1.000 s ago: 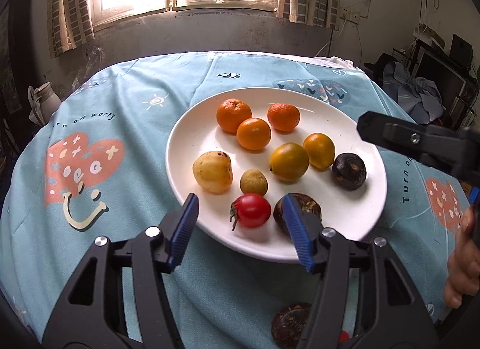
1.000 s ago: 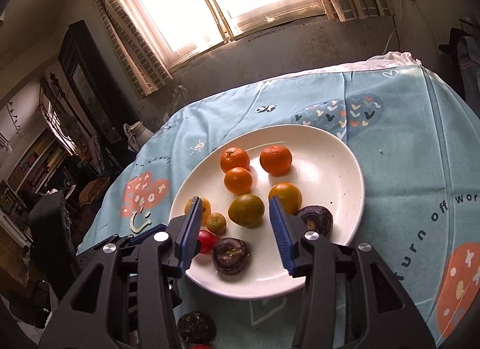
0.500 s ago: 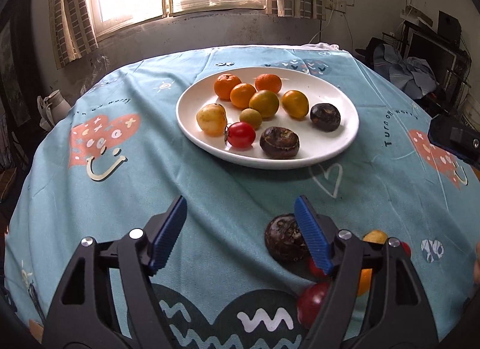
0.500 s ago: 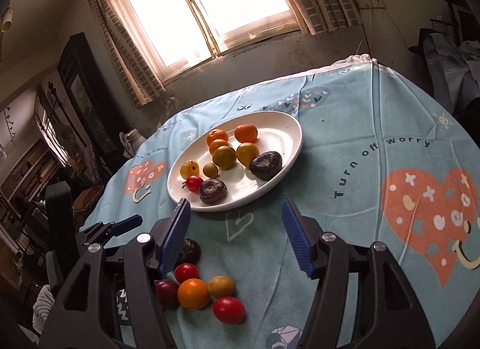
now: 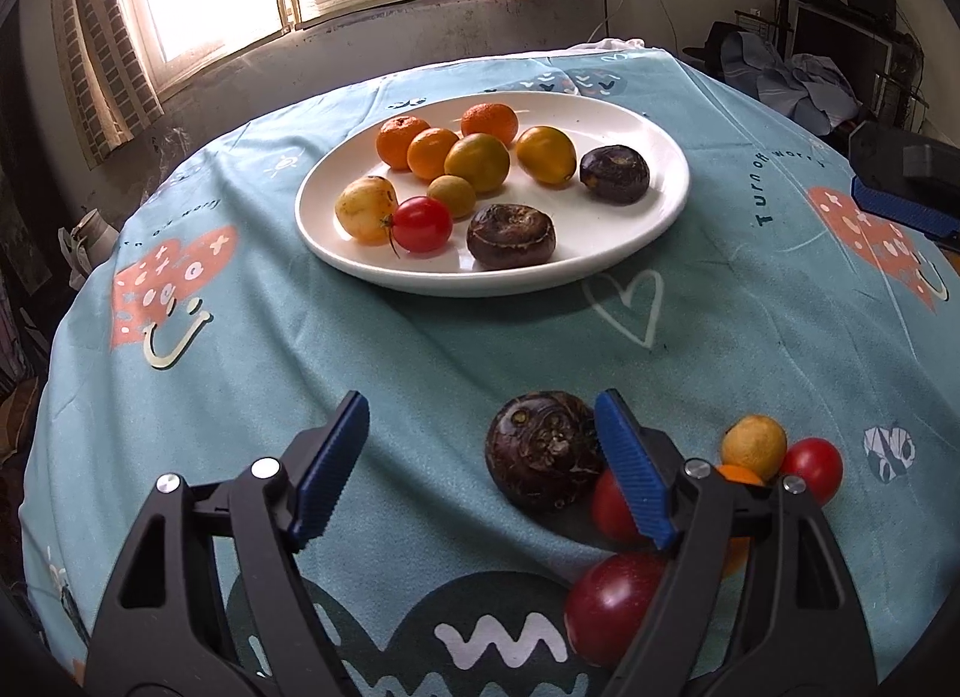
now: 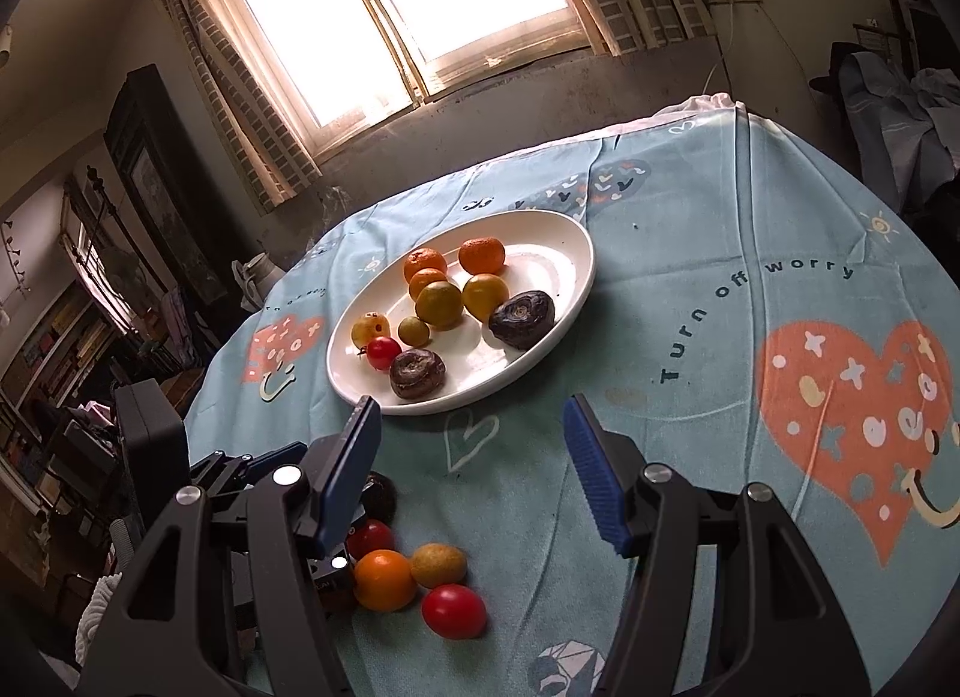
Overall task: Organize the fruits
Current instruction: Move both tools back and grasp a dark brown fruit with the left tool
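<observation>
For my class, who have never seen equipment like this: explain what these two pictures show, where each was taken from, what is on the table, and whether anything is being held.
There is no robot here. A person holds a hand-operated claw in each hand, and each has a wide-angle camera looking forward along its two blue-padded fingers.

One picture comes from the left claw, the other from the right claw. Both claws are open and hold nothing.

On the blue patterned tablecloth sits a white plate with small oranges, yellowish fruits, a cherry tomato and two dark wrinkled fruits. Nearer the person, loose fruits lie on the cloth: a dark wrinkled fruit just beside the left claw's right finger, red tomatoes, an orange and a small yellow fruit.
</observation>
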